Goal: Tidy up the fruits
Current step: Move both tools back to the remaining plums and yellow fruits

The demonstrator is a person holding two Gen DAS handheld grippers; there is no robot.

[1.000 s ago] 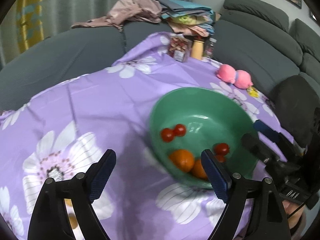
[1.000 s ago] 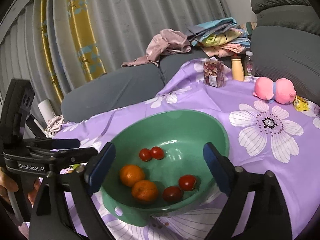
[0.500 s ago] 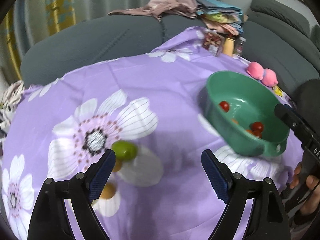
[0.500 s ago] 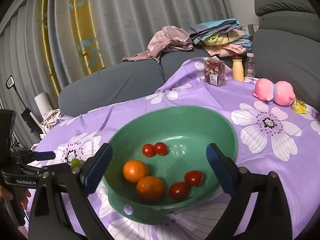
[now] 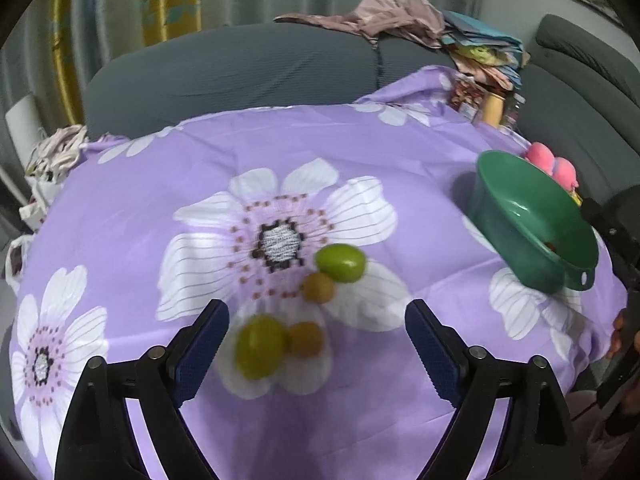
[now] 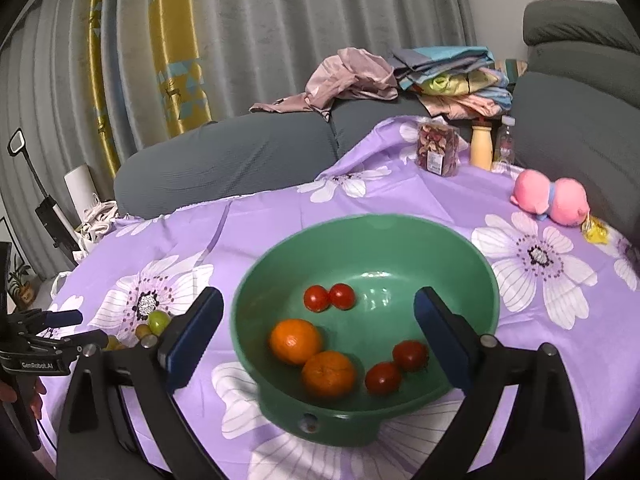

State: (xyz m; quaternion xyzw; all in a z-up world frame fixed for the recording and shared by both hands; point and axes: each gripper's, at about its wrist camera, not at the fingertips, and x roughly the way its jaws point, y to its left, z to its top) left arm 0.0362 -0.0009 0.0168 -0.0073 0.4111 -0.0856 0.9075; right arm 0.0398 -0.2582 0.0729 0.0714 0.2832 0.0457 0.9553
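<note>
In the left wrist view my left gripper (image 5: pixel 316 344) is open and empty, just above two green fruits (image 5: pixel 341 263) (image 5: pixel 260 346) and two small orange-brown fruits (image 5: pixel 317 287) (image 5: pixel 305 339) on the purple flowered cloth. The green bowl (image 5: pixel 520 200) stands at the right. In the right wrist view my right gripper (image 6: pixel 318 338) is open and empty, over the near side of the green bowl (image 6: pixel 360 224). The bowl holds two oranges (image 6: pixel 295 341) (image 6: pixel 328 374) and several small tomatoes (image 6: pixel 329 297). The left gripper (image 6: pixel 48 340) shows at the far left.
A pink plush toy (image 6: pixel 550 196), a snack bag (image 6: pixel 437 149) and two bottles (image 6: pixel 481 147) stand at the table's far end. Grey sofas with piled clothes (image 6: pixel 400 76) ring the table. A yellow wrapper (image 6: pixel 595 229) lies by the plush.
My left gripper has swung left from the bowl to the loose fruits on the cloth. My right gripper has stayed over the bowl, moving slightly closer.
</note>
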